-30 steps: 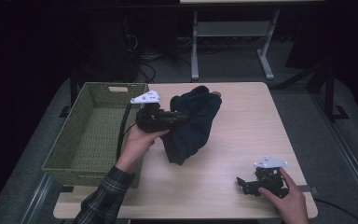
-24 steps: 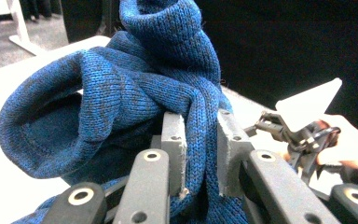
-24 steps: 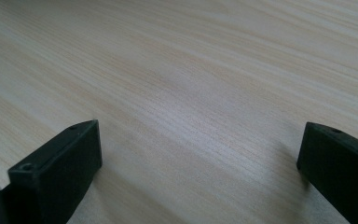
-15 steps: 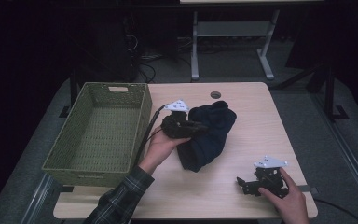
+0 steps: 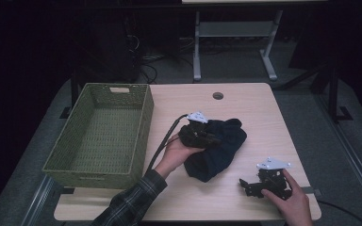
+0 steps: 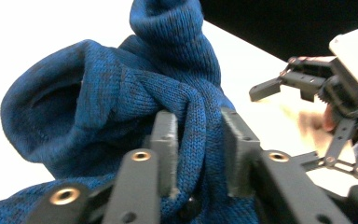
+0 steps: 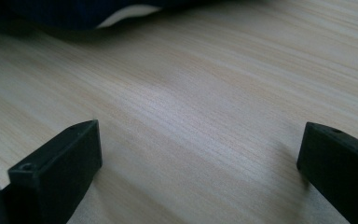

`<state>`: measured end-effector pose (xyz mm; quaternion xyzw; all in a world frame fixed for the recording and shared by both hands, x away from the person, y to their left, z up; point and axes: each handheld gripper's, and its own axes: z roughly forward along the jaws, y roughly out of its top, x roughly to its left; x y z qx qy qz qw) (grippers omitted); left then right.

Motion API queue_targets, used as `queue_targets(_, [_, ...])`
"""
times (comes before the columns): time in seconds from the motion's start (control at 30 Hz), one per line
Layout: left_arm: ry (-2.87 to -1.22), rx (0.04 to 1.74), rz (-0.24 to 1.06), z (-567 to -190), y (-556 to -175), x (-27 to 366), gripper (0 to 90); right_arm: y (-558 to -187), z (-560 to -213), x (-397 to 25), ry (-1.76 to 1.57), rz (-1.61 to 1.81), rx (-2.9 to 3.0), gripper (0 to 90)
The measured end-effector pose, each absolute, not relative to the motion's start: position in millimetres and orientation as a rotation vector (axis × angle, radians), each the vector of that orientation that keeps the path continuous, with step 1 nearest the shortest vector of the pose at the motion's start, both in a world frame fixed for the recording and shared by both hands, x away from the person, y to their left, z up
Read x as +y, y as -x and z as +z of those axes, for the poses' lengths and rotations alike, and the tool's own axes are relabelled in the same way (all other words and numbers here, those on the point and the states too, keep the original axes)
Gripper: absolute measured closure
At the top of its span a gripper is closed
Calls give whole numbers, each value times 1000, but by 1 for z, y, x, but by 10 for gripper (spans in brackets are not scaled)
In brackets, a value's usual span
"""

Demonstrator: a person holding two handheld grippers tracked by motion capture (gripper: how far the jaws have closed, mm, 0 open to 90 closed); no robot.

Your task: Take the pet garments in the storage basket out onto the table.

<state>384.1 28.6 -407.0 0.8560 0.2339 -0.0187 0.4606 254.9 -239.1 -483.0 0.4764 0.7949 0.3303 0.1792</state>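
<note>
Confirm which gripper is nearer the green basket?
Left. The left gripper sits mid-table beside the green basket, jaws shut on the blue knit garment. The right gripper rests open near the table's front right corner.

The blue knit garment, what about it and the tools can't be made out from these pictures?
- Blue knit garment: its kind and full shape are unclear; bunched up in the high view, cut off by the edges in the left gripper view.
- Left tool: how deep the knit fold sits between its jaws is hidden by the cloth.
- Right tool: its body is cut off by the bottom edge of the right gripper view.
</note>
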Motion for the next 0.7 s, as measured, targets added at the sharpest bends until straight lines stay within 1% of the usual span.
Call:
queue_targets(0.2, [-2122,590,-5,-409,-383,32,412,-255,-483,-239,-1347,936,2246,0])
queue_targets(0.27, [-2108,597,12,-408,-381,36,374,-255,-483,-239,-1345,934,2247,0])
queue_targets(0.4, [-2108,605,39,-407,-377,45,270,-255,-483,-239,-1346,934,2247,0])
queue_targets(0.5, [-2105,612,62,-406,-372,50,223,-255,-483,-239,-1345,934,2247,0])
queue_targets(0.7, [-2140,614,100,-409,-357,58,173,-255,-483,-239,-1345,934,2247,0])
